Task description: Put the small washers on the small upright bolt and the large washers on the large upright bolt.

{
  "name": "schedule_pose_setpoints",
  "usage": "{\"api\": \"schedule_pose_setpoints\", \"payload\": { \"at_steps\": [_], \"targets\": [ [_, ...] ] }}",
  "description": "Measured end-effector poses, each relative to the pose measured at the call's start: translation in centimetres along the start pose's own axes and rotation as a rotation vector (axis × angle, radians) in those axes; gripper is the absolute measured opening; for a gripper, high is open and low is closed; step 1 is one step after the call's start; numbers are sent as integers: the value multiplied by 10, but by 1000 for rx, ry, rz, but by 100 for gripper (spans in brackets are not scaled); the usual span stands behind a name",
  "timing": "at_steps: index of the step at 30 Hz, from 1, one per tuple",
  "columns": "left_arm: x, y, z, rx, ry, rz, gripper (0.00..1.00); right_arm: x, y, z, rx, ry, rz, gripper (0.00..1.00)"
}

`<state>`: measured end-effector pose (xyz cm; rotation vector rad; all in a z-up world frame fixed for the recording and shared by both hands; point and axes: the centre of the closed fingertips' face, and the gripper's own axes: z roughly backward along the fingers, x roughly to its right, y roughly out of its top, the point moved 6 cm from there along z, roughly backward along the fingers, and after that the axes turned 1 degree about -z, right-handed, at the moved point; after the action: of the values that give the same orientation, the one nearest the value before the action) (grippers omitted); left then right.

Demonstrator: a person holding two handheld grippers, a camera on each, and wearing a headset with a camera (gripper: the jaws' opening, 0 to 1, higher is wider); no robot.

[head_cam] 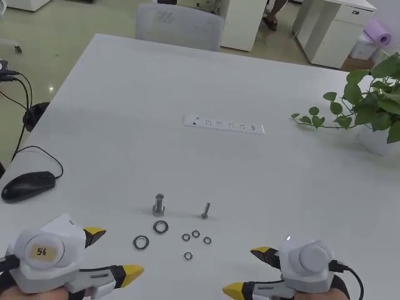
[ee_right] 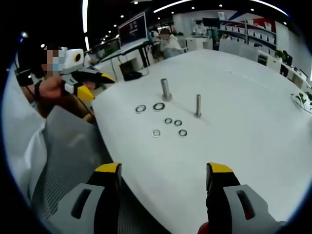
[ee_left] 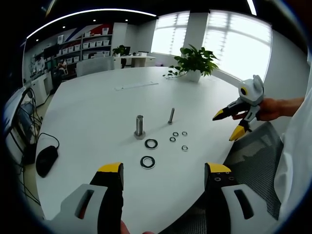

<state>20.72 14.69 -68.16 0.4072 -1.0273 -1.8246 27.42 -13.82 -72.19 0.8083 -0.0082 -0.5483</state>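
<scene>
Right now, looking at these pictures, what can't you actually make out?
Small washers: head view, too tiny to tell their thickness.
Power strip: head view, its markings too small and blurred to read.
Plant pot: head view, cut off by the right edge.

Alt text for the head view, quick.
On a white table stand a large bolt and a small bolt, two large washers and four small washers loose before them. The left gripper and right gripper hover open nearby.
</scene>
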Motion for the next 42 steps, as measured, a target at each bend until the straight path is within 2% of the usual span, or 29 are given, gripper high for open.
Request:
{"api": "schedule_pose_setpoints", "payload": {
  "at_steps": [8,17,26,31,36,42],
  "targets": [
    [1,-3,0,-6,-2,3,67,2,-1,-2,-14,-6,-3,71],
    [-1,2,1,7,4,4,67,10,14,-12,-36,-1,39,65],
    [2,2,1,8,0,5,66,27,21,-27,-128,-19,104,51],
    [2,0,2,9,2,11,66,36,25,-41,-169,-15,132,43],
    [3,-1,2,9,1,22,66,41,33,-58,-195,1,111,39],
    [2,-3,3,4,5,29,65,44,42,-81,-244,19,174,30]
  ]
}}
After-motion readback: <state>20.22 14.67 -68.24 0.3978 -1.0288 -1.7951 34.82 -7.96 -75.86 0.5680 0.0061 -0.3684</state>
